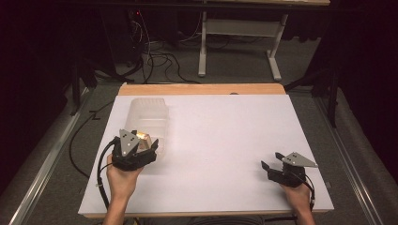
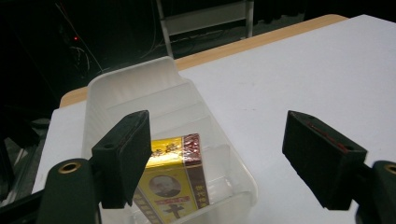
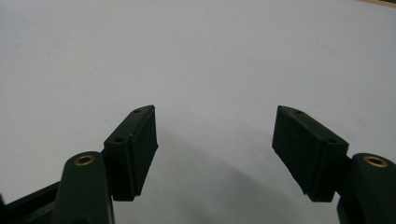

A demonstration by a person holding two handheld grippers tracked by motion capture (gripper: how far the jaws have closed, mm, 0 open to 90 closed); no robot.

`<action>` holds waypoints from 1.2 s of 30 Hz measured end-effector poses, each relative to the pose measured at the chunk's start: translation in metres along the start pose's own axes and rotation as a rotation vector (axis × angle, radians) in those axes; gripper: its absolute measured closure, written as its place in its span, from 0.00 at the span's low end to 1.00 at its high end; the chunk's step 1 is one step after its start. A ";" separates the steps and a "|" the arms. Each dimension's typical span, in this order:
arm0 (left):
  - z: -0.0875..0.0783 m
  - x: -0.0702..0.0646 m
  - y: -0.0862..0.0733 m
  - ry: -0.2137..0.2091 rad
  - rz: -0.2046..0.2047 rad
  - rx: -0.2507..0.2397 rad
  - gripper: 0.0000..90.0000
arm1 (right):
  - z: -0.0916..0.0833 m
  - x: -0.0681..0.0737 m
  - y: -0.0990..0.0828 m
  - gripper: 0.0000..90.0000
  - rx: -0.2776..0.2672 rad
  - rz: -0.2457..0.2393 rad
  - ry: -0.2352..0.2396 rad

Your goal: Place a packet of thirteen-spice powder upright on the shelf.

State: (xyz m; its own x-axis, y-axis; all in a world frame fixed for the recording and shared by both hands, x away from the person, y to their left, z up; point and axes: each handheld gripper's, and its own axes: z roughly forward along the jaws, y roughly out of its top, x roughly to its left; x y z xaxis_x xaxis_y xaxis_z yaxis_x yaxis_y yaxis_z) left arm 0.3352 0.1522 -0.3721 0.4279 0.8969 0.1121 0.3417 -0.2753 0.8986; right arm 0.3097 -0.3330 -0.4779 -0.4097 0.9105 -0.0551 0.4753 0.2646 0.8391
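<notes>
At the lower left of the high view, my left gripper (image 1: pixel 149 146) hovers with jaws apart and empty over the clear bin (image 1: pixel 149 112), where the yellow box (image 2: pixel 172 184) lies. Lower right, my right gripper (image 1: pixel 271 161) gapes empty above the white table (image 1: pixel 225 136).

In the left gripper view a jaw hides the left side of the yellow box (image 2: pixel 175 186), and the frame's bottom edge crops it. Its print is too small to read

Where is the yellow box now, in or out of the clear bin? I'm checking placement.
In. The yellow box leans inside the nearest compartment of the clear plastic bin, behind a divider; the left tongs stand open above it.
</notes>
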 end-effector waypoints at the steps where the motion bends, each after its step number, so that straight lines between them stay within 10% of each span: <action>1: 0.000 -0.001 0.000 -0.002 0.002 -0.001 0.27 | 0.000 0.000 0.000 0.35 0.001 0.003 0.000; 36: -0.007 -0.042 -0.006 -0.138 0.062 -0.022 0.28 | 0.000 0.000 0.000 0.35 0.001 0.007 0.000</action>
State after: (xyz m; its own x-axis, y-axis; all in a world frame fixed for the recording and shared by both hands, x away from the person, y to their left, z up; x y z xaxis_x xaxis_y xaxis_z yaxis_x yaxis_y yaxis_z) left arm 0.3090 0.1186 -0.3791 0.5589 0.8220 0.1098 0.2932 -0.3197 0.9010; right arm 0.3093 -0.3328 -0.4779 -0.4061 0.9125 -0.0492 0.4789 0.2584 0.8390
